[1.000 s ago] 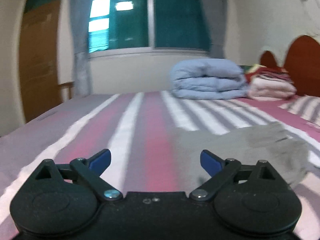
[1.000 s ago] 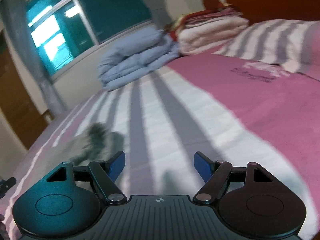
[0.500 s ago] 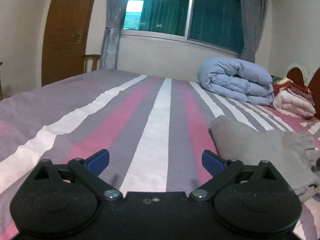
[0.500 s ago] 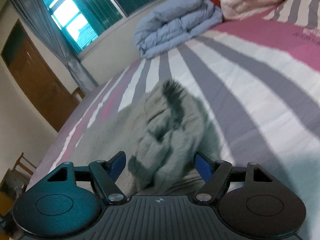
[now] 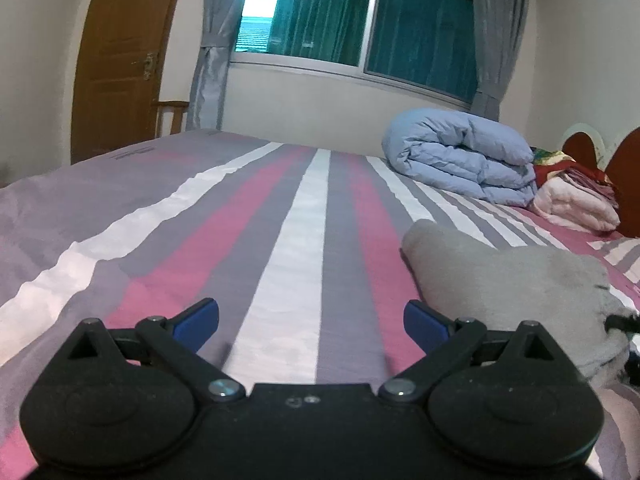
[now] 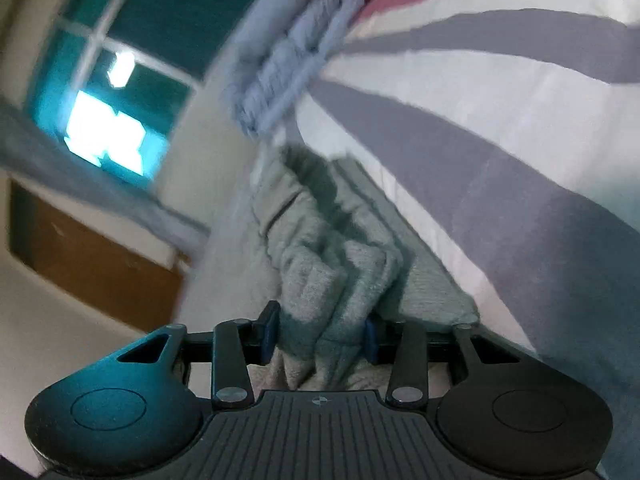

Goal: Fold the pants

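While the left gripper (image 5: 311, 326) hangs low over the striped bedspread (image 5: 248, 248) with its blue-tipped fingers (image 5: 198, 316) spread wide and nothing between them, the right gripper (image 6: 320, 330) has its two fingers pressed in on a bunched fold of the grey pants (image 6: 332, 276). No box, basket or drawer shows in either view, so nothing sits inside anything; the bed carries it all. In the left wrist view the grey pants (image 5: 516, 284) lie in a soft, rumpled heap on the bedspread just to the right of the open fingers, apart from them, with a rounded folded edge turned toward the far side of the bed. In the right wrist view, which is tilted and blurred, the fabric looks thick and fleecy, creased into several deep folds, and rises from the bedspread (image 6: 500, 128) into the clamped fingers. Toward the far edge of the bed, near the headboard (image 5: 624, 160), a folded light-blue duvet (image 5: 460, 156) rests beside a stack of pink and red linens (image 5: 576, 200). Beyond the bed stand a curtained window (image 5: 360, 28) and a brown door (image 5: 116, 64).
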Demonstrator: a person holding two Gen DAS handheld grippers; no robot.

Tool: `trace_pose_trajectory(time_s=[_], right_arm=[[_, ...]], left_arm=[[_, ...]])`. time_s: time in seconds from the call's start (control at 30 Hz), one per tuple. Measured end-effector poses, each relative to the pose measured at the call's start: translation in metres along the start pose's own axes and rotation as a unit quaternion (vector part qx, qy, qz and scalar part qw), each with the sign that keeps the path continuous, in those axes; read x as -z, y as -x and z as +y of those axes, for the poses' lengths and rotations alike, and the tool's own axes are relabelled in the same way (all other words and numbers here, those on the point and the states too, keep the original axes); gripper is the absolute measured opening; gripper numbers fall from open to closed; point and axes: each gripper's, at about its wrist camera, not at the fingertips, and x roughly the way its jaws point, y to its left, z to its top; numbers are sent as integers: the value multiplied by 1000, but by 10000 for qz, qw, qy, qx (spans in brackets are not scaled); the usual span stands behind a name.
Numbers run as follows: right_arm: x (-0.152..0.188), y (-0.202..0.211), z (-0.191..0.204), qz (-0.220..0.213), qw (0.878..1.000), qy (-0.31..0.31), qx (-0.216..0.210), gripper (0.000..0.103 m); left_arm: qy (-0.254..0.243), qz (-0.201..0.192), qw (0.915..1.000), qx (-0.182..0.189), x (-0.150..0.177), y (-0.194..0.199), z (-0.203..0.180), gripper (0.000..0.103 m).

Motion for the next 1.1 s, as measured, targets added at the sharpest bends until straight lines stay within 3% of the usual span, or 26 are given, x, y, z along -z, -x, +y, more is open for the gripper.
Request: trace_pose_trajectory(time_s=[0.17,0.3,0.43,0.7,1.1], right_arm=[[-8,9,16,28,9973,687,274,55],[11,41,46,-360,9843,1636,564,76],[36,57,57,-479,9730,2156,675,77],[42,68,52,-606,9732,2115,674,77],[47,67,53,-498,9690,2307,730,77]], left_arm=[[-109,51,9999,-11,3,1,-7,93],[-264,14,9996,41,7,9,-13,93],[-341,-53,9993,174,12,22,-20,93],[-907,-103,9954,297,19,36,-40,95],[-900,28,9955,302,21,27,-34,95]])
